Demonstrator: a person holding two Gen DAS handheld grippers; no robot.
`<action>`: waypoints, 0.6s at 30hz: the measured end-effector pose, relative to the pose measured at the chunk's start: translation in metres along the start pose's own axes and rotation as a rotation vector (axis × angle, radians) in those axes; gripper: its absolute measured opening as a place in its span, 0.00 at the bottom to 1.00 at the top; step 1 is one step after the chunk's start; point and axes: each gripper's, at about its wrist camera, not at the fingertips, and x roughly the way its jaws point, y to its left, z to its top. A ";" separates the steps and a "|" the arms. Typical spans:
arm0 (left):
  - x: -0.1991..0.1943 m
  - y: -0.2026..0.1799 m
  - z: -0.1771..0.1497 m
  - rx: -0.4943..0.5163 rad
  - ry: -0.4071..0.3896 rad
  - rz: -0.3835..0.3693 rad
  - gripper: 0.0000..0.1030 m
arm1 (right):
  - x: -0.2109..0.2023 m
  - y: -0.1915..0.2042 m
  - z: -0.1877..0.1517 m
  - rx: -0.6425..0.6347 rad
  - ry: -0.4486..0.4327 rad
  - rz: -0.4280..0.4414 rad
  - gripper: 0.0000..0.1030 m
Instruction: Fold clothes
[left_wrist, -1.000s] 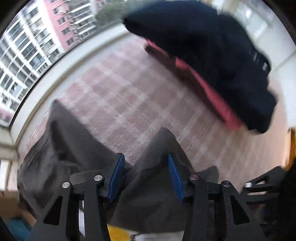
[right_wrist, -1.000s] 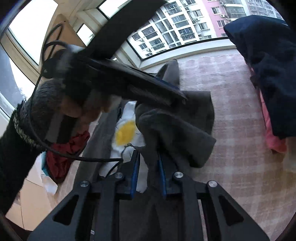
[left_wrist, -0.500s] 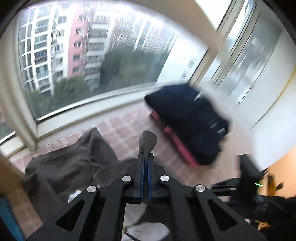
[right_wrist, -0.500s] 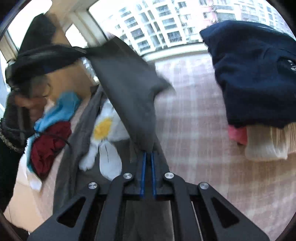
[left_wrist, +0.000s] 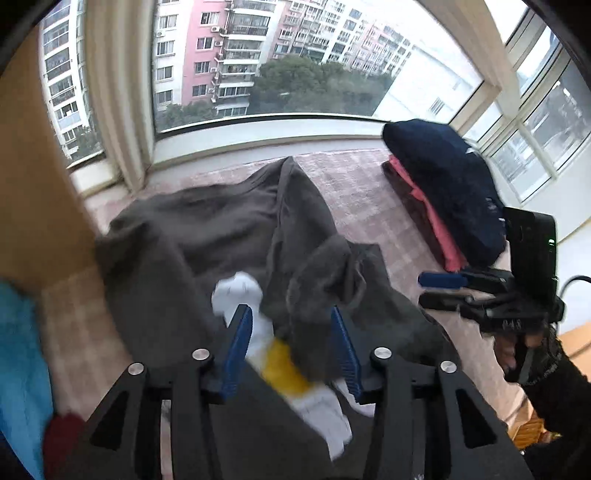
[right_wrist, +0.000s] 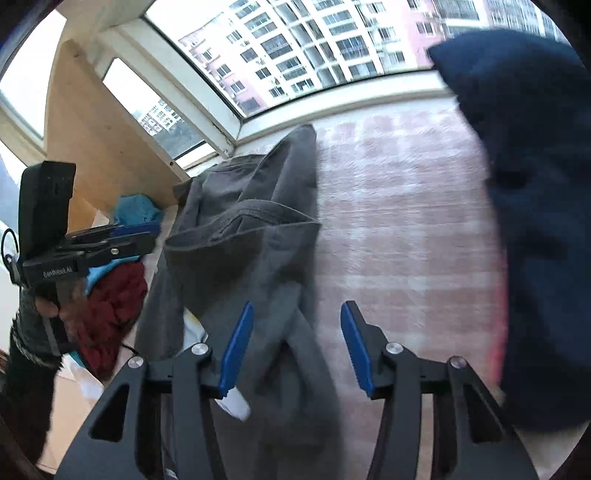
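Observation:
A dark grey garment (left_wrist: 207, 236) with a white and yellow print lies crumpled on the pink plaid cover (left_wrist: 369, 192). My left gripper (left_wrist: 291, 332) hovers over it with its jaws opening. A loose fold of grey cloth sits between the fingers, and the pads do not press on it. My right gripper (right_wrist: 295, 332) is also opening above the garment's (right_wrist: 240, 236) near edge, with nothing pinched. Each gripper shows in the other's view: the right gripper (left_wrist: 443, 288) at the right side, the left gripper (right_wrist: 122, 240) at the left side.
A folded stack topped by a navy garment (left_wrist: 450, 184) over a pink one (left_wrist: 439, 229) sits on the right, and it looms close in the right wrist view (right_wrist: 535, 184). Red (right_wrist: 110, 306) and blue clothes (right_wrist: 135, 210) are piled at the left by a wooden board (right_wrist: 92, 140). Windows run behind.
Half a second ago both grippers were shut on raised grey cloth. Both now stand open and the cloth has dropped onto the garment. The left gripper has swung over the garment.

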 end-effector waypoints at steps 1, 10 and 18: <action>0.009 -0.001 0.007 0.002 0.020 0.010 0.42 | 0.004 0.004 0.003 -0.006 0.006 0.004 0.47; 0.076 -0.003 0.026 0.069 0.229 0.035 0.39 | 0.029 0.028 0.013 -0.115 0.050 -0.019 0.47; 0.068 -0.013 0.019 0.107 0.214 -0.019 0.04 | 0.010 0.043 0.007 -0.213 -0.015 -0.057 0.07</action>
